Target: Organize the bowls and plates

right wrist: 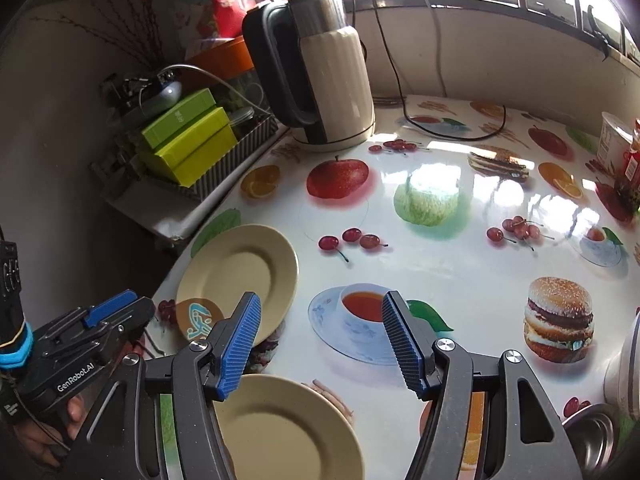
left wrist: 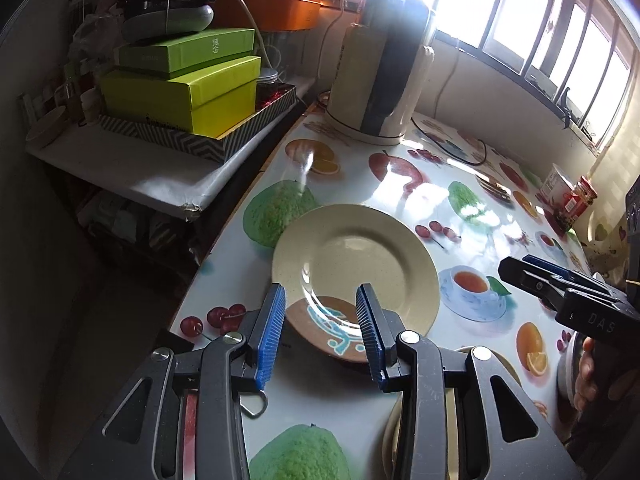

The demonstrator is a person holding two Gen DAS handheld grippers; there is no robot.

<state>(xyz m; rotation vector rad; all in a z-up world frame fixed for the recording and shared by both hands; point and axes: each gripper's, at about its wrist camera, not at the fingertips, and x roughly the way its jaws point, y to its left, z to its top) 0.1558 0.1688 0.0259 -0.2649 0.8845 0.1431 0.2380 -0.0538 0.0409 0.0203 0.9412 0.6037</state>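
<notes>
Nearest the right gripper (right wrist: 320,344), jaws apart and empty, a cream plate (right wrist: 288,428) lies flat on the fruit-print table (right wrist: 460,280), likely just set down for stacking. The left gripper (left wrist: 322,336), jaws also apart and gripping nothing, hovers over a second cream plate (left wrist: 356,264) whose near rim rests on a brown coaster (left wrist: 320,332), so it sits slightly tilted near the table edge. Farther back a kettle (right wrist: 320,72) stands clear of the work.
</notes>
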